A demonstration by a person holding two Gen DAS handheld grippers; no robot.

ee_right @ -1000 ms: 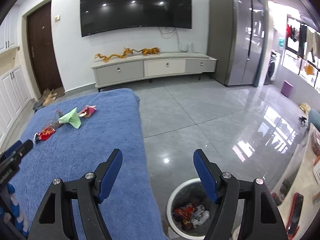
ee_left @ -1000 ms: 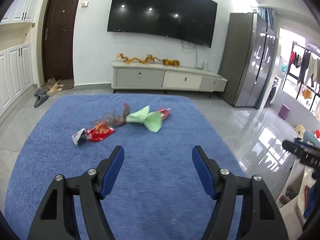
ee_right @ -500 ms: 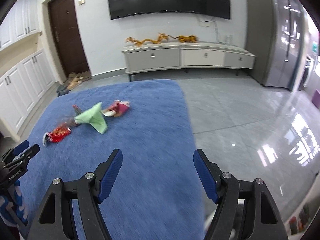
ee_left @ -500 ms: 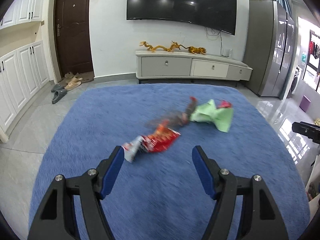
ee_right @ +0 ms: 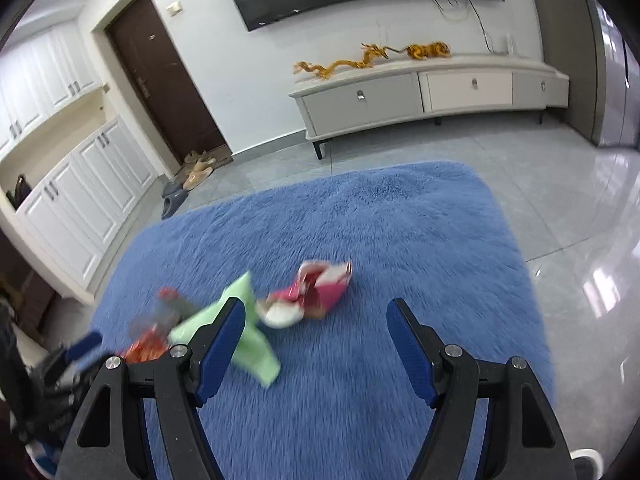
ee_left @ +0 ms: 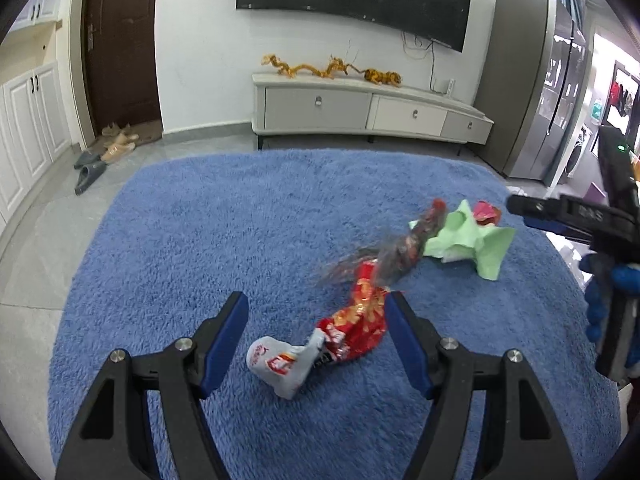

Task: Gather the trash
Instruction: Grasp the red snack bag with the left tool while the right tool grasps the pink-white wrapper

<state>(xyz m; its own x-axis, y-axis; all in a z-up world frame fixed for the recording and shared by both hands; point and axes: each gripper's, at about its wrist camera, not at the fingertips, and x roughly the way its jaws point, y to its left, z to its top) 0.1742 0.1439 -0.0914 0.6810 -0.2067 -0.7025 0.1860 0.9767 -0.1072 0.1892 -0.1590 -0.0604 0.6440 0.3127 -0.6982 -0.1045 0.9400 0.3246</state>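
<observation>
Blue rug [ee_left: 208, 240] under wide-jawed left gripper [ee_left: 316, 334] framing red wrapper [ee_left: 360, 332], right gripper [ee_right: 316, 332] wide too

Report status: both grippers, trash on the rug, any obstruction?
Left gripper open, straddling the red wrapper. Right gripper open, empty, nearing the pink wrapper. Green paper still on the blue rug. No obstruction.

Shaggy blue rug [ee_left: 200, 240], glossy red wrapper [ee_left: 362, 328], shiny floor tiles [ee_right: 580, 208]
</observation>
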